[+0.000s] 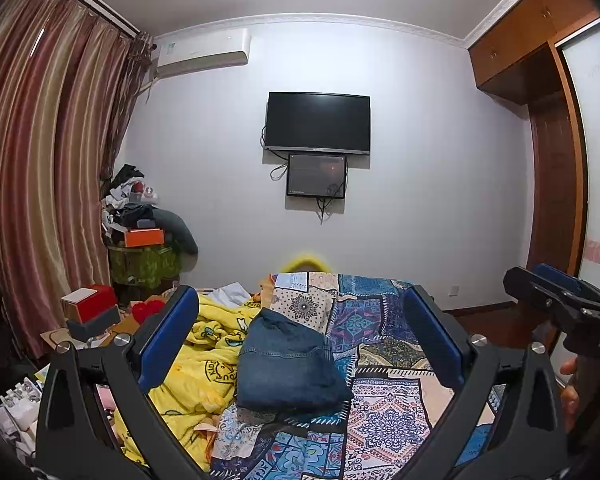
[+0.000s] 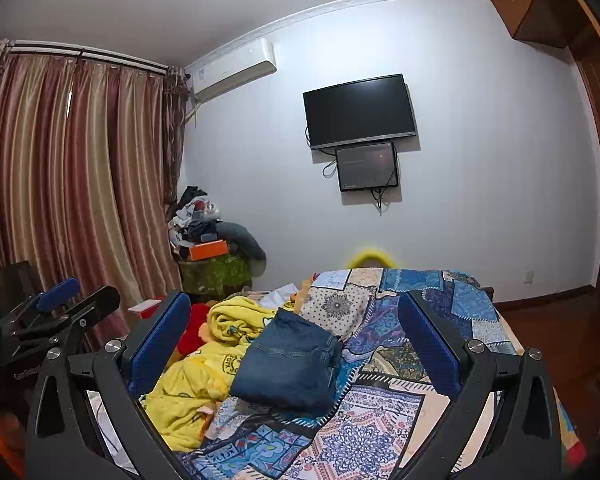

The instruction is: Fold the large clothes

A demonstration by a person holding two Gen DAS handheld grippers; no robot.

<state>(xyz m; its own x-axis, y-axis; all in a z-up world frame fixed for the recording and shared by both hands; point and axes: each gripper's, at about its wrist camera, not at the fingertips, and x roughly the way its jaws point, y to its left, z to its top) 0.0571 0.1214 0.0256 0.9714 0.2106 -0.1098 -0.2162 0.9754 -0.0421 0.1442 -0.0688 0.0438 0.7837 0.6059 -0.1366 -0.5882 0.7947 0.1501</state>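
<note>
A folded pair of blue jeans (image 1: 288, 364) (image 2: 292, 364) lies as a compact bundle on a patchwork quilt (image 1: 388, 400) (image 2: 380, 420) covering the bed. My left gripper (image 1: 300, 294) is open and raised in front of the jeans, its blue pads (image 1: 172, 332) wide apart with nothing between them. My right gripper (image 2: 294, 300) is open too and frames the same bundle without touching it. Each gripper shows in the other's view: the right one (image 1: 540, 284) at the far right, the left one (image 2: 76, 296) at the far left.
A crumpled yellow blanket (image 1: 204, 360) (image 2: 204, 376) lies left of the jeans, with a red plush toy (image 2: 194, 328) beside it. Boxes and piled clothes (image 1: 140, 220) crowd the left corner by the curtain. A person's hand (image 1: 570, 384) shows at right. A wardrobe (image 1: 556, 184) stands right.
</note>
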